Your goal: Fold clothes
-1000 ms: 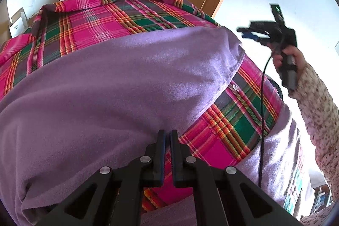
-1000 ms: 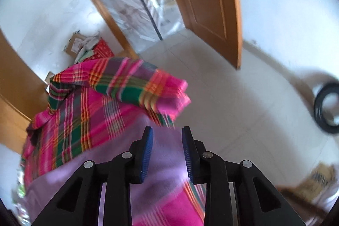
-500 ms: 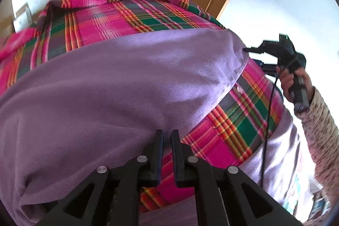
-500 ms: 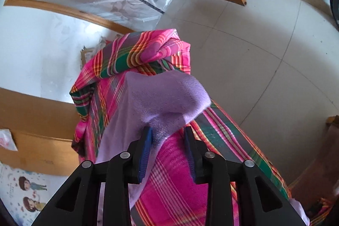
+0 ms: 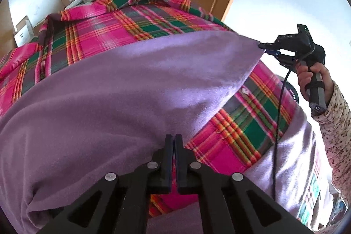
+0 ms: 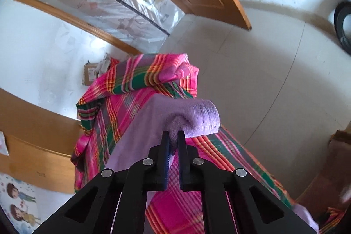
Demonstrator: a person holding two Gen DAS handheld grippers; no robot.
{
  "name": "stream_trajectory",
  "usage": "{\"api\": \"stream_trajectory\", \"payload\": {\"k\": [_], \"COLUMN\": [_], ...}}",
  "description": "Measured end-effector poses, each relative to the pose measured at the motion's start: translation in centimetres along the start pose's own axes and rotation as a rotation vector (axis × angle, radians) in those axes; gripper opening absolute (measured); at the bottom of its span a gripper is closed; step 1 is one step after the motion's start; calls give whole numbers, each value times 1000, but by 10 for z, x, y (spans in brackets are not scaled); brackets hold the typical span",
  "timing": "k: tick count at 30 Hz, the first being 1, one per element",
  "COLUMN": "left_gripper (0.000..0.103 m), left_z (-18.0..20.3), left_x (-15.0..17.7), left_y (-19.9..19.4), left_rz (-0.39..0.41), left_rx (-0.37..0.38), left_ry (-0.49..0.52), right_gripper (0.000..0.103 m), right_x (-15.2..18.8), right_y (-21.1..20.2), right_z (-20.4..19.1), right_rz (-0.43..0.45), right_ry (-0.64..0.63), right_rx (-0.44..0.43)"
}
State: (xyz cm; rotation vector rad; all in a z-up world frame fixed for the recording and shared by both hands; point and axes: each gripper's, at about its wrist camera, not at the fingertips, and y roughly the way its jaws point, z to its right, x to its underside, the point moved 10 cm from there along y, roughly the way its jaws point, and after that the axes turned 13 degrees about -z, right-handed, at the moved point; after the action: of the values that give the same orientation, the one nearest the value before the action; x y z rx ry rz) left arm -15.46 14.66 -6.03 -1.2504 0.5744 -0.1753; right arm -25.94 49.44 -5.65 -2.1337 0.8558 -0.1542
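Gripping the purple lining (image 5: 122, 84) of the plaid garment (image 5: 105, 36) with both grippers, left gripper (image 5: 174, 139) near, right gripper (image 6: 173, 138) far right; I judge the fold half made, hem raised over the spread body.

Right tongs (image 6: 173, 135) now clamping purple cloth (image 6: 197, 115).

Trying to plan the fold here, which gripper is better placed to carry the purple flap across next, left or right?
Probably the right gripper. Its jaws pinch the free corner of the purple flap, stretched out over the plaid shirt. The left gripper holds the near edge, better suited as an anchor.
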Motion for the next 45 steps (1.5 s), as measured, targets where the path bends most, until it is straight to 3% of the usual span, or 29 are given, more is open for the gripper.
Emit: {"api": "stream_trajectory", "payload": {"k": [8, 12, 16, 21, 30, 36, 43, 45], "left_gripper": [1, 1, 1, 1, 6, 10, 12, 14], "left_z": [11, 12, 12, 6, -11, -57, -117, -130], "left_x": [8, 17, 21, 21, 20, 43, 97, 115], "left_y": [-16, -6, 1, 7, -42, -84, -125, -130], "left_rz": [8, -26, -46, -59, 58, 130, 173, 172], "left_rx": [39, 42, 52, 75, 131, 94, 11, -13], "left_ry": [33, 34, 26, -6, -82, -209, -365, -398], "right_gripper": [6, 6, 7, 7, 14, 14, 14, 23], "right_x": [17, 31, 35, 32, 36, 46, 87, 110], "right_y": [-33, -24, -10, -10, -28, -66, -105, -106], "right_z": [0, 20, 43, 45, 42, 10, -70, -98], "right_rz": [62, 56, 34, 57, 86, 164, 200, 172], "right_ry": [-41, -43, 17, 33, 12, -114, -374, -481], "right_rx": [58, 125, 123, 120, 201, 237, 200, 183]}}
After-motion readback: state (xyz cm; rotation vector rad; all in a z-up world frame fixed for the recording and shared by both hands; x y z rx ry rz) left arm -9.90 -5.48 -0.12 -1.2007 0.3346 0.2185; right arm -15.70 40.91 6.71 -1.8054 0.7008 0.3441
